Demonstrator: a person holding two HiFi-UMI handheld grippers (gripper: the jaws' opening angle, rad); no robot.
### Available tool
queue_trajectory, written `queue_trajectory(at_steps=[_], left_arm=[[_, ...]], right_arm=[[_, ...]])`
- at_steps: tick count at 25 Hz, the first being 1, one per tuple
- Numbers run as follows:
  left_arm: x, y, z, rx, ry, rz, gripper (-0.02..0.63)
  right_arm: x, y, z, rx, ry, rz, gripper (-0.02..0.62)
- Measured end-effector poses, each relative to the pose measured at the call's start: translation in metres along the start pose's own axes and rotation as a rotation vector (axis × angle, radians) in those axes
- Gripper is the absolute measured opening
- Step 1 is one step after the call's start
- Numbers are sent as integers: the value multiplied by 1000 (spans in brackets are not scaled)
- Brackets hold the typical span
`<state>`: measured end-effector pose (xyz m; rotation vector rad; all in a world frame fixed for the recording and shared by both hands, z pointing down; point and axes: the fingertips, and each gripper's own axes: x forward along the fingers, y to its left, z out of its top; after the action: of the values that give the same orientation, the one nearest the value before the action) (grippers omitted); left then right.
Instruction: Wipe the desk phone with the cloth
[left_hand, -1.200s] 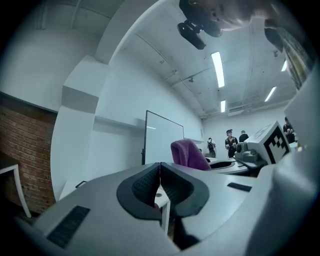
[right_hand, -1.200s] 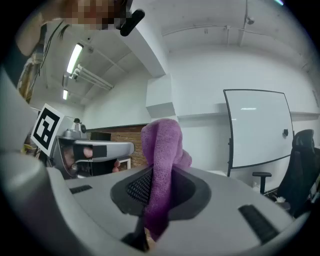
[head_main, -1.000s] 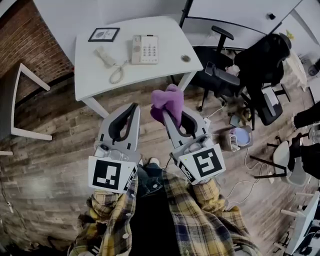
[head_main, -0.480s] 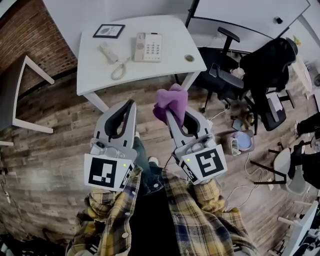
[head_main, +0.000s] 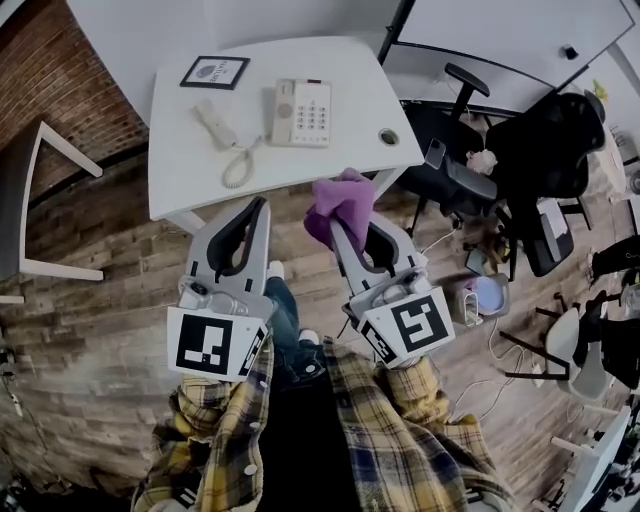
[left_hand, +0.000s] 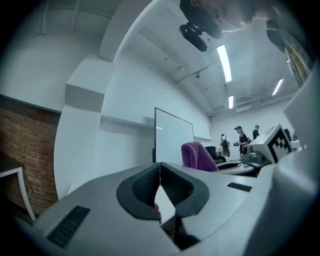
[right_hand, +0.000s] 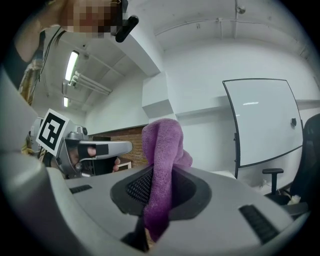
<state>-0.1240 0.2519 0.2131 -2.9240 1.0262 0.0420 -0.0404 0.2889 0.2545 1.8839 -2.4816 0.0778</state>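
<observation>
An office: a white desk (head_main: 190, 150) with a desk phone (head_main: 302, 112), black swivel chairs (head_main: 462, 178), a whiteboard (right_hand: 265, 120) on the wall and strip lights (left_hand: 223, 62) overhead.
</observation>
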Motion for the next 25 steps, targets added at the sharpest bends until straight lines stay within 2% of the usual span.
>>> queue_trajectory(at_steps=[5, 13, 18, 22, 25], left_arm=[[55, 51, 1, -8, 0, -16, 17], [125, 123, -3, -9, 16, -73, 17], [154, 146, -14, -26, 37, -100, 17], [165, 152, -23, -41, 84, -104, 17], [178, 158, -26, -41, 84, -93, 17]], right_arm=[[67, -29, 11, -22, 12, -13, 71], [157, -73, 20, -11, 25, -91, 71], [184, -92, 17, 2, 43, -134, 71], [195, -104, 12, 2, 73, -145, 71], [206, -117, 6, 5, 89, -142, 71]])
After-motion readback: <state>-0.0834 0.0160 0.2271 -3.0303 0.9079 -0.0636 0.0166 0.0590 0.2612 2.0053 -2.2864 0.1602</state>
